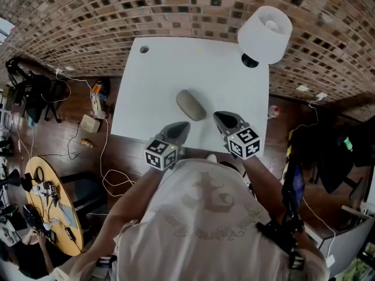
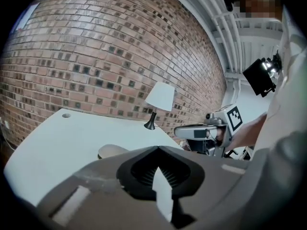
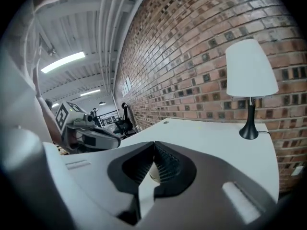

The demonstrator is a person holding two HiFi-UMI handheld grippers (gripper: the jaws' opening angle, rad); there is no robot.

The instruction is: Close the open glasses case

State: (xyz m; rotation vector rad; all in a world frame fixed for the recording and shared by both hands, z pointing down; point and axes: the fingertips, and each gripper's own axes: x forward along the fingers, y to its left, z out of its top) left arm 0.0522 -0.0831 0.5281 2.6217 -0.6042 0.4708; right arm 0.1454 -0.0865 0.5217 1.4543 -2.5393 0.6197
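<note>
The glasses case is a beige oval pod lying on the white table with its lid down. Both grippers hover near the table's front edge, apart from the case and holding nothing. My left gripper is shut, with its tips just short of the case's near left side. My right gripper is shut to the case's right. In the left gripper view the case lies left of the shut left gripper. A sliver of the case shows behind the shut right gripper.
A white-shaded lamp on a black base stands at the table's far right corner, seen also as the lamp and the lamp. A brick wall runs behind the table. A cable hole sits at the far left corner.
</note>
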